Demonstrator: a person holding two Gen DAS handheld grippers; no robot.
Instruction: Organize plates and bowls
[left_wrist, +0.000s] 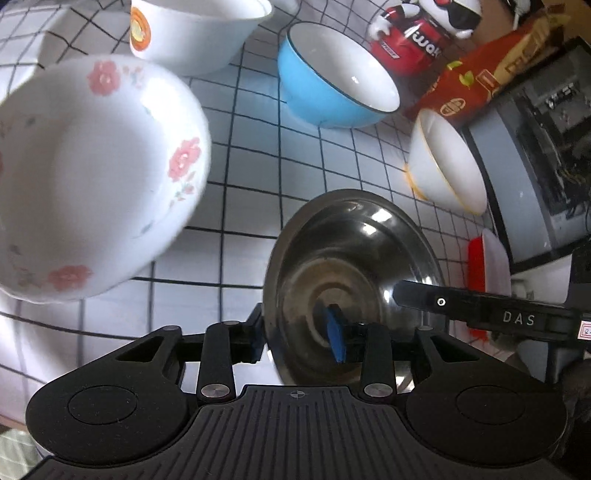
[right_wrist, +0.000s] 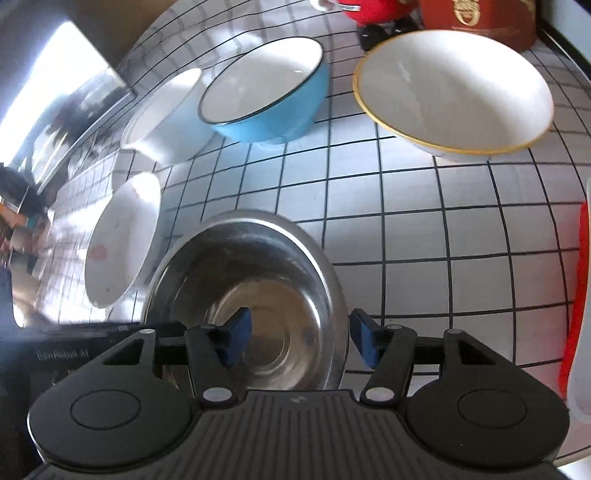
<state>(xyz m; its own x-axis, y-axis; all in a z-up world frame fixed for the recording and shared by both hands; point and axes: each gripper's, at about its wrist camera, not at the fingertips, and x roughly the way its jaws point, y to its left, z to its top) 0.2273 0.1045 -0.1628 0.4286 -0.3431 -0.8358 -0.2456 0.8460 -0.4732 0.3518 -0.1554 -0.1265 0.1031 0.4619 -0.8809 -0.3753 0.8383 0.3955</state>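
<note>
**Both grippers working the steel bowl rim**

Going left to right: a floral bowl (left_wrist: 92, 177) sits far left on the checked tablecloth (left_wrist: 251, 155), then a white bowl with an orange logo (left_wrist: 192, 29) and a blue bowl (left_wrist: 332, 77) further back. In the middle is the steel bowl (left_wrist: 351, 280), which looks like the piece in hand. The left gripper (left_wrist: 299, 336) straddles its near-left rim, jaws fairly narrow, one pad outside and one inside; I can't tell if they actually pinch. The right gripper (right_wrist: 299, 339) straddles the opposite rim, and there its pads look clear of the metal. A gold-rimmed bowl (left_wrist: 447, 166) sits off right. Next move, I'd guess: squeeze firmly, lift level, nest it into another bowl.
</note>
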